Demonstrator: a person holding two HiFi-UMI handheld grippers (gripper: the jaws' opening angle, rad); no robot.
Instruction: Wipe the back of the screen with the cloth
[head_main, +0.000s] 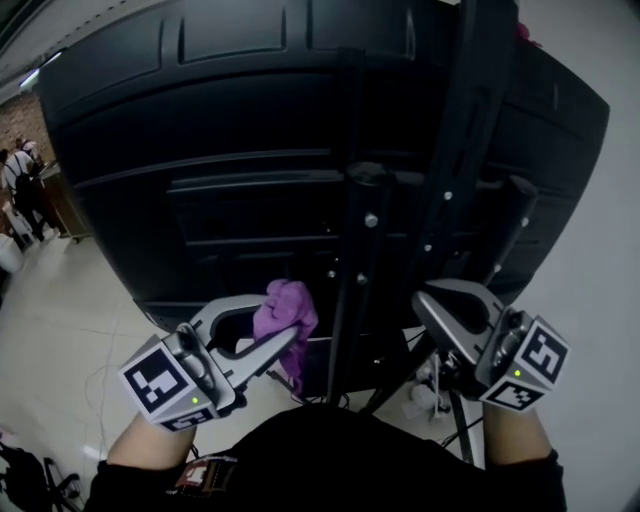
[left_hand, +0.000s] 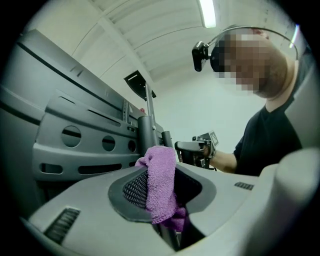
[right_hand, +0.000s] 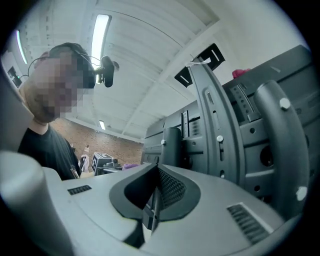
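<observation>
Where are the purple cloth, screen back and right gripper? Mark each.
purple cloth (left_hand: 161, 175): left gripper view, fold between the jaws.
screen back (head_main: 240, 110): head view, bare upper panel.
right gripper (right_hand: 155, 172): right gripper view, tips of shut jaws.

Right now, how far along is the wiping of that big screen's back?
Done: the purple cloth is clamped in the left gripper. In hand: it is held near the lower part of the screen's back, beside the stand post; I cannot tell if it touches. Left: the wiping itself; no wiped patch shows. The right gripper is shut and empty.
</observation>
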